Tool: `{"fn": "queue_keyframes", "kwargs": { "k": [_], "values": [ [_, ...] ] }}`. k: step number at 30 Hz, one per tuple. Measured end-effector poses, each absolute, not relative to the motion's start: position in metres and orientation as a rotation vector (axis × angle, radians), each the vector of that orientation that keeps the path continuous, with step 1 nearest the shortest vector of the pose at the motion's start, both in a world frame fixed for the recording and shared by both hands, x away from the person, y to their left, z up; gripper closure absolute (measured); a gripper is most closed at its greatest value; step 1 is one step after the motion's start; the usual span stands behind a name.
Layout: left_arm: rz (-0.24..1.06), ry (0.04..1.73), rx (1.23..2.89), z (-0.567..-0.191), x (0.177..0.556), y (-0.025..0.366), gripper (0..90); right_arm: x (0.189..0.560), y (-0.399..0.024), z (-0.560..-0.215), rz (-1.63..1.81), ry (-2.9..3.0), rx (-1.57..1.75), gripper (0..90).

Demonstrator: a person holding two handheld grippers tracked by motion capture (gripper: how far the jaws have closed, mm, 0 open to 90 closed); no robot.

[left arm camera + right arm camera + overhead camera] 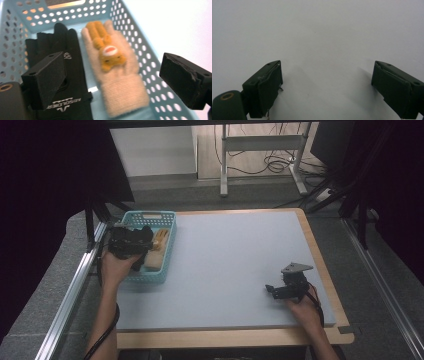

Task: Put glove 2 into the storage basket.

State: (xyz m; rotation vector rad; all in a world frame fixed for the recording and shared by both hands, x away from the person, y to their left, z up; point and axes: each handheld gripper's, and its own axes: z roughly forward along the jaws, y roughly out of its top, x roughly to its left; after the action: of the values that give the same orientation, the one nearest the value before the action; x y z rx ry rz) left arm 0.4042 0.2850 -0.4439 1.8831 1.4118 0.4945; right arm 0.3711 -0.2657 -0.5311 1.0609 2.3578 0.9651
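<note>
Gloves, a black glove (62, 72) and a beige plush glove (117, 75), lie side by side in the teal basket (167, 252) at the desk's left edge, the left claw (112, 77) released above them and empty, the right claw (327, 87) released over bare desk, so the placing step looks done and next the left hand should lift clear.

A grey mat (235, 265) is laid on a wooden table (320, 255). A blue basket (169, 251) is placed on the mat at its far left corner. Two gloves are kept inside the basket.
</note>
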Motion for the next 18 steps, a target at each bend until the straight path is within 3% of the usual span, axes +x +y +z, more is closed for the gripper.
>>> {"fn": "queue_keyframes", "kwargs": {
  "k": [18],
  "values": [
    [0.499, 1.298, 1.936, -0.440, 0.391, 0.250, 3.0, 0.371, -0.266, -0.531, 0.965, 2.357, 1.059, 9.6]
  ]
}}
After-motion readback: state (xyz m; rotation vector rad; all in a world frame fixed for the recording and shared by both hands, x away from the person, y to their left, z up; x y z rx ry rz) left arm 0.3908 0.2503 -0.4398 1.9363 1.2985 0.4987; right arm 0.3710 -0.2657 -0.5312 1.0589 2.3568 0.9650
